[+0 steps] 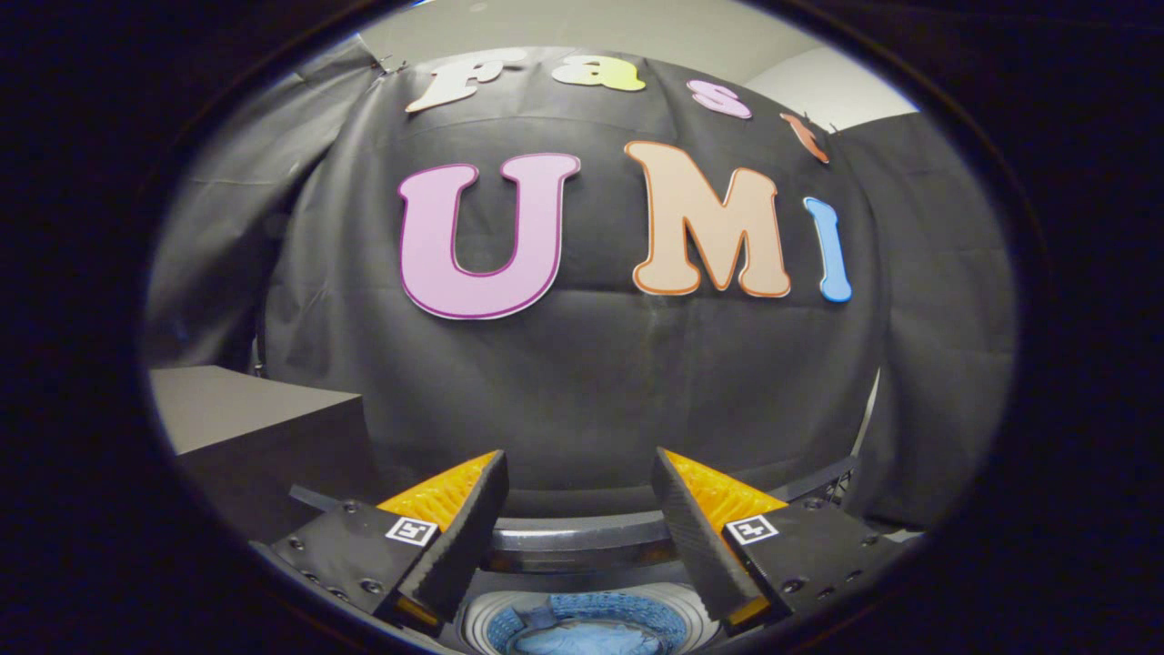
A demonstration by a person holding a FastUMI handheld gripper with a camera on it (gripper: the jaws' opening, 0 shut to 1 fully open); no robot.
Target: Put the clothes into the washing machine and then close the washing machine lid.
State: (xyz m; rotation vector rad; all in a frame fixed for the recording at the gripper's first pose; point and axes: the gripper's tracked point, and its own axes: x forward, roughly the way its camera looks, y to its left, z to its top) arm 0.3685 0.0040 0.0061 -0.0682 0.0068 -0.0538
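Blue clothes (587, 637) lie inside the washer tub (582, 611), below the open gripper (579, 478).

Its two fingers stand well apart with nothing between them, their tips raised over the washer and pointing toward the black cloth wall (591, 382) beyond. The tub's pale round rim shows between the finger bases, with a perforated blue drum wall inside it and the crumpled blue cloth at its middle. A curved grey and dark edge, seemingly the raised lid (582, 537), runs across between the fingers just behind the tub. A grey box (245, 418) stands off to the left, near the wall.
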